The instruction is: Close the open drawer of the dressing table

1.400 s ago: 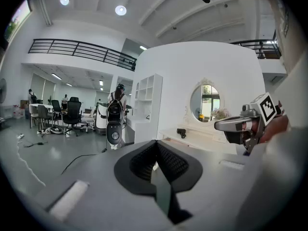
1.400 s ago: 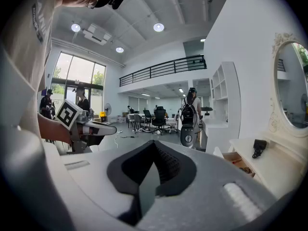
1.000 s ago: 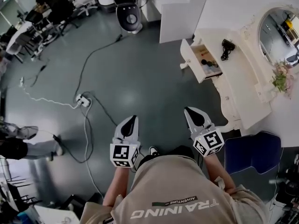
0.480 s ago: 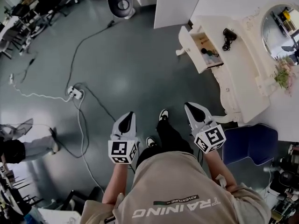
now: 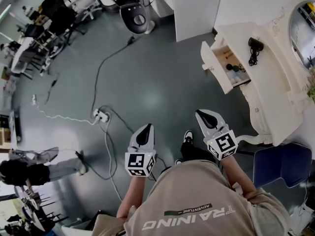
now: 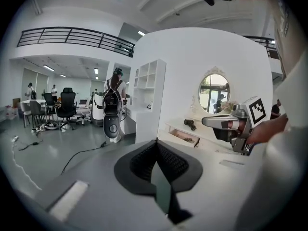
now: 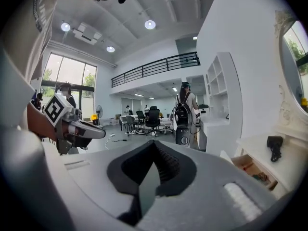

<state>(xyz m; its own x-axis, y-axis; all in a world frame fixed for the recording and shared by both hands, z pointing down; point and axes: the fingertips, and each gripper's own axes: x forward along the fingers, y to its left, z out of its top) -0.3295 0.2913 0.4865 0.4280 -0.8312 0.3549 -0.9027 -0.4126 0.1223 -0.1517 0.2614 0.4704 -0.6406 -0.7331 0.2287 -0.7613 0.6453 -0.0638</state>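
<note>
**In the lower middle of the frame: 2 closed grippers, drawer not yet reached**

In the lower middle of the head view, the left gripper (image 5: 143,133) and the right gripper (image 5: 206,118) are held out side by side above the grey floor (image 5: 157,82). Both point toward the top of the frame. Each gripper's own view shows its 2 jaws pressed together at the tips with nothing between them, and neither gripper touches anything.

To the left of the left gripper, a power strip (image 5: 101,115) lies on the floor with cables trailing from it. In the upper right, the dressing table (image 5: 275,97) stands by the white wall. Its drawer (image 5: 229,65) is pulled out toward the left, with small items inside. A hair dryer (image 5: 253,47) rests on the tabletop just beside it. The drawer is well apart from both grippers, with the right one the nearer.

This looks like the approach step, and the closing itself has not begun. The next move probably calls for stepping closer and bringing a gripper, likely the right, up to the drawer's white front. A square push along its slide should follow. Shut jaws should serve as a pusher, so no grasp seems needed. An off-centre push might skew the drawer.
</note>
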